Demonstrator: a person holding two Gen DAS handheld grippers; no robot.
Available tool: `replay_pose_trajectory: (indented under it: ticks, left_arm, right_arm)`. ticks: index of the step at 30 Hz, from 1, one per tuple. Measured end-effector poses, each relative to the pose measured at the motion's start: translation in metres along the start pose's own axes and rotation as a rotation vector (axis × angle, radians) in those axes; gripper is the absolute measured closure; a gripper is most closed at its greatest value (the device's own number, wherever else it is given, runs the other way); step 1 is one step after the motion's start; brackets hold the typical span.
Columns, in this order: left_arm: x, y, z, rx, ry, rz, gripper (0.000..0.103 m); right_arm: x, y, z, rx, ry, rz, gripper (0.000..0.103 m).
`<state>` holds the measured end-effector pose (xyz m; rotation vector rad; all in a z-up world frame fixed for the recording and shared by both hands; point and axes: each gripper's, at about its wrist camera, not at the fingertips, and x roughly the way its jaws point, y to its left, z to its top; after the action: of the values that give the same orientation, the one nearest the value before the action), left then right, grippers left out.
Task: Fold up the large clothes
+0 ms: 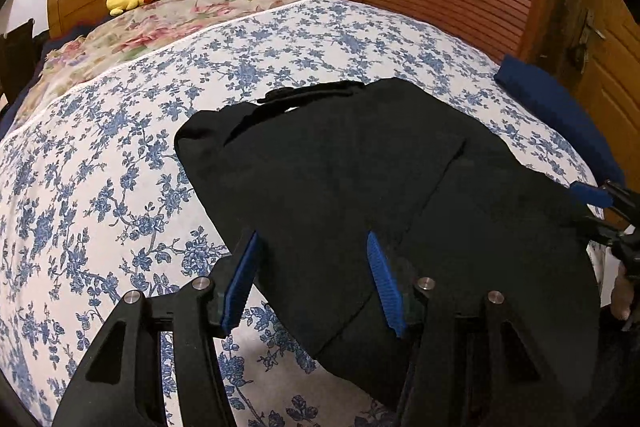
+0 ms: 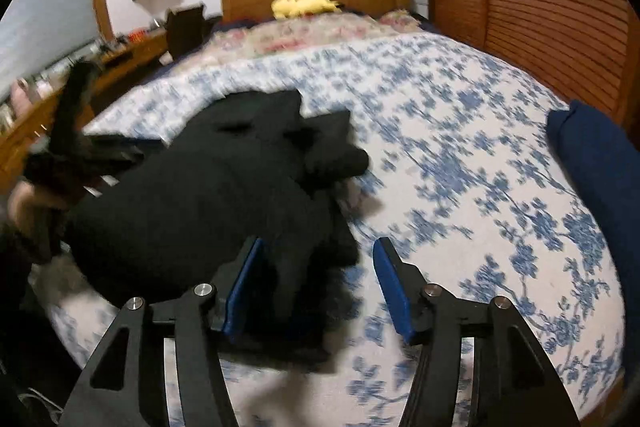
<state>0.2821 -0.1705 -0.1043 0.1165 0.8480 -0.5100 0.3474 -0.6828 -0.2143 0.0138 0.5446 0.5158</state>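
Black garment (image 1: 360, 187) lies partly folded on the floral bed cover (image 1: 120, 167), near its lower edge. Left tongs (image 1: 312, 279) stand parted over the near hem, gripping nothing; right tongs (image 2: 316, 283) are likewise parted, cloth between the pads but unclamped. Judged step — between folds. Next move: close on an edge and carry it across.

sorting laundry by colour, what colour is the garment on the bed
Black garment, plain with no visible pattern; clearest in the left wrist view.
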Motion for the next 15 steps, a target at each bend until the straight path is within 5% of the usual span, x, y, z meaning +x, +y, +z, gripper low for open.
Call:
replay_pose_trajectory:
  ticks: [11,15]
  left_arm:
    - [-0.003,0.005,0.000,-0.002,-0.002,0.007,0.047]
    - [-0.004,0.001,0.000,0.014,-0.003,0.010,0.047]
  right_arm:
    - [0.004,0.079,0.023,-0.161,-0.059,0.117,0.045]
    - [-0.004,0.078,0.024,-0.191,-0.097,0.064,0.047]
